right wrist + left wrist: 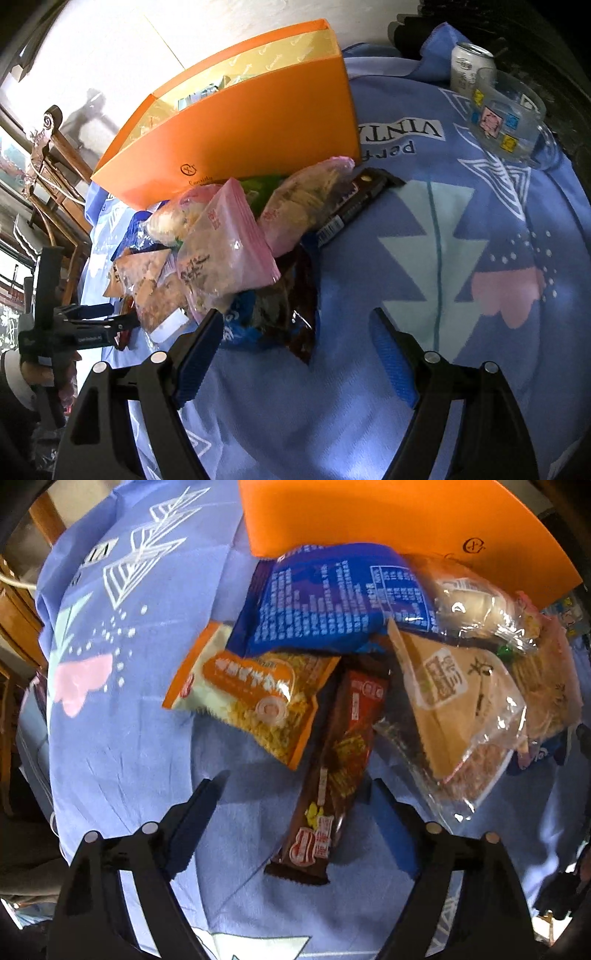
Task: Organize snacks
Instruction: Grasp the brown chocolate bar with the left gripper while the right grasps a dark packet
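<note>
The left gripper (295,790) is wide open and holds nothing; the long brown bar (332,771) lies between its fingers on the blue cloth (122,738) that covers the bench. The right gripper (299,325) is also wide open and empty, with its left finger just beside the snack pile (229,251). Around the bar lie an orange packet (251,698), a blue bag (332,598) and a clear bag (461,709), and behind them stands the orange box (240,136). It probably already holds some packets, but its inside is hard to see. To take the bar well, I think the left gripper should come lower, close across the bar's narrow width near its middle, and avoid catching the cloth or the orange packet's corner.
</note>
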Demonstrator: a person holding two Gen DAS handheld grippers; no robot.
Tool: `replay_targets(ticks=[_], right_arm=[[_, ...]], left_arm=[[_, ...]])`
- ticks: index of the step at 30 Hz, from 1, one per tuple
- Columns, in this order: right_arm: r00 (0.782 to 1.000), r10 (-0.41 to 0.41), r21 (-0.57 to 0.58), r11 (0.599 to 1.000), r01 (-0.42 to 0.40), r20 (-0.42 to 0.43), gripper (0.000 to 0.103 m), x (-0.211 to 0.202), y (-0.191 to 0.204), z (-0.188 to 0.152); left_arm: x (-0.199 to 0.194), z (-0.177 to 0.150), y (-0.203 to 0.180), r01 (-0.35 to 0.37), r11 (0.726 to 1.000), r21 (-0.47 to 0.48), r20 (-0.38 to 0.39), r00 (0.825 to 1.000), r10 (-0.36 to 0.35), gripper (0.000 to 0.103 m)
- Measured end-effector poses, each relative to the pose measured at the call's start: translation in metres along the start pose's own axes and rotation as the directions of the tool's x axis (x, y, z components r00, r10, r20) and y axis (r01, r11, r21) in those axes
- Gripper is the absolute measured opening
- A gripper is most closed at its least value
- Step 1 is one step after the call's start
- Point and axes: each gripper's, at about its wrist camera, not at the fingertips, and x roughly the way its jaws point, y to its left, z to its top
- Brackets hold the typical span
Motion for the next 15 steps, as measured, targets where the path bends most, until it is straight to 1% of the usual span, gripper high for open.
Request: replay_targets(ticks=[1,3,4,5,6,8,12,15], right_arm=[[1.0,0.002,-0.001,1.0,-0.002,-0.002,0.081,0.002,0.001,0.002],[1.0,0.005,-0.006,1.0,-0.005,-0.009,0.081,0.007,0.002,0.004],[1.0,0.005,-0.009,1.0,-0.005,-0.014,0.081,0.01,0.003,0.004],[1.0,0.004,-0.009,1.0,-0.004,-0.016,0.081,0.011,0.005,0.004],[1.0,0.003,-0.012,1.0,-0.004,-0.019,0.081,0.012,0.006,0.005],[1.0,-0.003,-0.027,1.0,0.002,-0.025,0.081,0.015,0.009,0.005],[0.999,-0.023,-0.083,0.996,0.019,-0.048,0.081,0.021,0.017,0.004],[0.997,-0.047,-0.125,0.991,0.039,-0.061,0.081,0.027,0.021,0.002]], left_arm=[[0.0,0.001,0.0,-0.002,1.0,-0.004,0.01,1.0,0.002,0.081],[-0.006,-0.001,-0.001,-0.004,1.0,-0.023,0.05,0.999,0.005,0.062],[-0.011,0.002,-0.006,0.0,1.0,-0.009,0.066,0.998,0.001,0.033],[-0.013,0.001,-0.011,-0.004,1.0,0.011,0.066,0.998,0.003,0.027],[-0.014,0.001,-0.012,-0.02,1.0,0.012,0.059,0.998,0.019,0.026],[-0.014,0.001,-0.01,-0.012,1.0,0.0,0.06,0.998,0.012,0.025],[-0.022,-0.002,0.0,0.049,0.998,-0.047,0.062,0.997,-0.046,0.023],[-0.033,-0.008,0.01,0.081,0.996,-0.047,0.065,0.995,-0.078,0.023]])
